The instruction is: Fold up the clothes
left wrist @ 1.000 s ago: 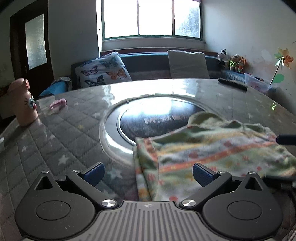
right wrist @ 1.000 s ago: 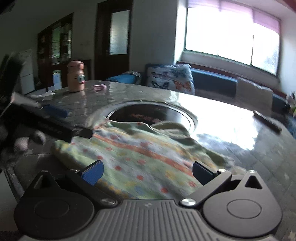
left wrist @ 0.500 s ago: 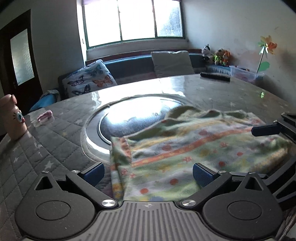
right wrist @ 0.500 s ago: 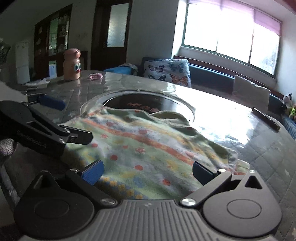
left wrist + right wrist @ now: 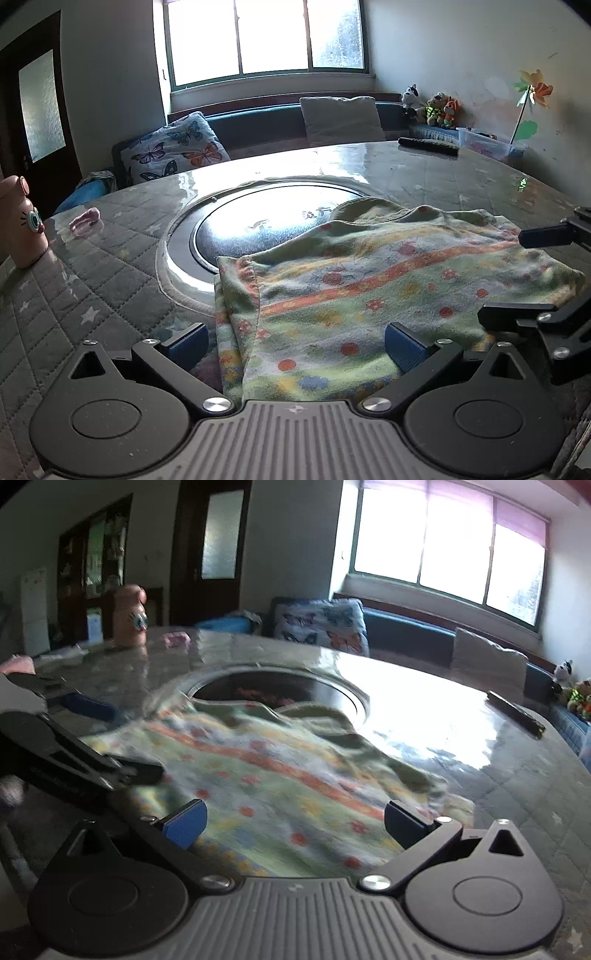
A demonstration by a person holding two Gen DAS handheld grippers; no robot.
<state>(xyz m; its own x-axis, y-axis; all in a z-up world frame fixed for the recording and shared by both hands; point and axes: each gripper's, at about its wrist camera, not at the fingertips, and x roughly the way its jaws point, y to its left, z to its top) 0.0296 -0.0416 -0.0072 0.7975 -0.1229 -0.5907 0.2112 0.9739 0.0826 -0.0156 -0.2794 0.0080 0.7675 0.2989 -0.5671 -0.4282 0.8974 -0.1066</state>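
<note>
A green garment [image 5: 369, 291] with orange stripes and coloured dots lies spread on the round table, partly over the central metal disc. It also shows in the right wrist view [image 5: 288, 775]. My left gripper [image 5: 293, 343] is open, its jaws wide apart over the garment's near left edge. My right gripper [image 5: 293, 825] is open over the garment's near right part. The right gripper's black fingers [image 5: 517, 314] reach in from the right in the left wrist view. The left gripper's fingers [image 5: 136, 770] show at the left in the right wrist view.
A pink cat-face bottle [image 5: 22, 225] and a small pink object [image 5: 86, 219] stand on the table's left. A black remote [image 5: 428, 146] lies at the far right. The metal disc [image 5: 258, 229] sits in the table's middle. A bench with cushions [image 5: 173, 151] runs behind.
Both grippers stay open. The left view has swung back left slightly and closer to the garment. The right view has shifted and is blurred with motion.
</note>
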